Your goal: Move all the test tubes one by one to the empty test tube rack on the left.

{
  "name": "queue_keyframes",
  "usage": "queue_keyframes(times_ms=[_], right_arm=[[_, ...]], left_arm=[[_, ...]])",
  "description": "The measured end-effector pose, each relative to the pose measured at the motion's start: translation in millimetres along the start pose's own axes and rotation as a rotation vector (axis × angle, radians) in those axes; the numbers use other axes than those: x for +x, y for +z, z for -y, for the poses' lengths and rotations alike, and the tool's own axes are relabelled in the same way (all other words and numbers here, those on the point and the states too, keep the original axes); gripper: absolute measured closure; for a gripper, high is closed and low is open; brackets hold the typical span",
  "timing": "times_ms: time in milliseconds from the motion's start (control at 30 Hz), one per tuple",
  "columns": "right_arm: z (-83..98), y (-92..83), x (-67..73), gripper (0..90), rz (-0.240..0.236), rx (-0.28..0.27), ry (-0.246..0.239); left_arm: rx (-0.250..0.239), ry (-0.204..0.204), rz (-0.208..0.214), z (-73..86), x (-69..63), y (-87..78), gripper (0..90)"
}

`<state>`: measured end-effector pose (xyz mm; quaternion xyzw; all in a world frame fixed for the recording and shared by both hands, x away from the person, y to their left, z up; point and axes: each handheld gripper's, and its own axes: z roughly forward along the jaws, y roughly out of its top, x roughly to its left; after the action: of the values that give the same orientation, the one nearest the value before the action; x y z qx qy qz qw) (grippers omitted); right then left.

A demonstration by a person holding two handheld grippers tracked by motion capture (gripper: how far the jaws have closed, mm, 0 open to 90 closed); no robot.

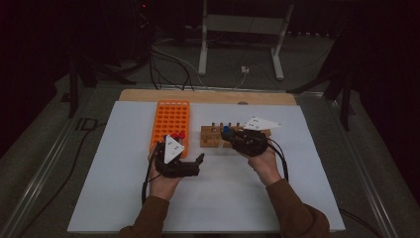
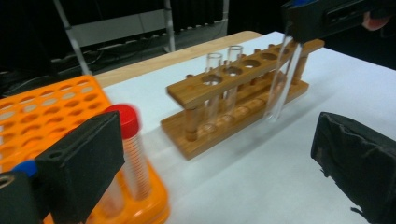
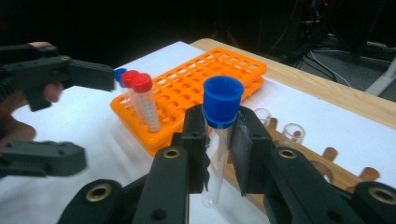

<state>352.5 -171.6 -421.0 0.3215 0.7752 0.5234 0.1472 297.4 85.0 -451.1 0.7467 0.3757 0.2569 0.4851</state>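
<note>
Behind the right gripper [image 3: 219, 140], jaws clenched on a blue-capped tube [image 3: 218, 135], wooden rack [image 3: 327, 172] partly hidden.

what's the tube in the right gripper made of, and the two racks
Tube with blue cap: clear glass or plastic, see-through wall; opaque matte plastic-looking cap. Brown rack: looks like wood, visible grain, dowel posts, light sheen. Orange rack: seemingly moulded plastic, uniform bright colour, regular grid of holes, slightly glossy.
</note>
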Motion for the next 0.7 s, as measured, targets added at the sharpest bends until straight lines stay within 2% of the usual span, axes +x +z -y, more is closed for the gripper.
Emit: queue_keyframes(times_ms=[267, 367, 500, 700], right_arm=[[2.7, 6.4, 10.4, 76.8, -0.038, 0.003, 0.000], [2.5, 8.6, 13.5, 76.8, -0.049, 0.002, -0.004], [3.1, 11.6, 16.8, 76.8, -0.058, 0.005, -0.006], [3.7, 14.5, 20.7, 76.8, -0.071, 0.004, -0.007]], left_arm=[[0.021, 0.018, 0.042, -6.6, -14.7, 19.3, 8.0], [0.020, 0.007, 0.063, -8.4, -18.5, 24.0, 9.8], [0.011, -0.002, 0.066, -9.0, -21.6, 28.2, 19.7], [0.019, -0.002, 0.069, -9.5, -22.5, 32.9, 47.3]])
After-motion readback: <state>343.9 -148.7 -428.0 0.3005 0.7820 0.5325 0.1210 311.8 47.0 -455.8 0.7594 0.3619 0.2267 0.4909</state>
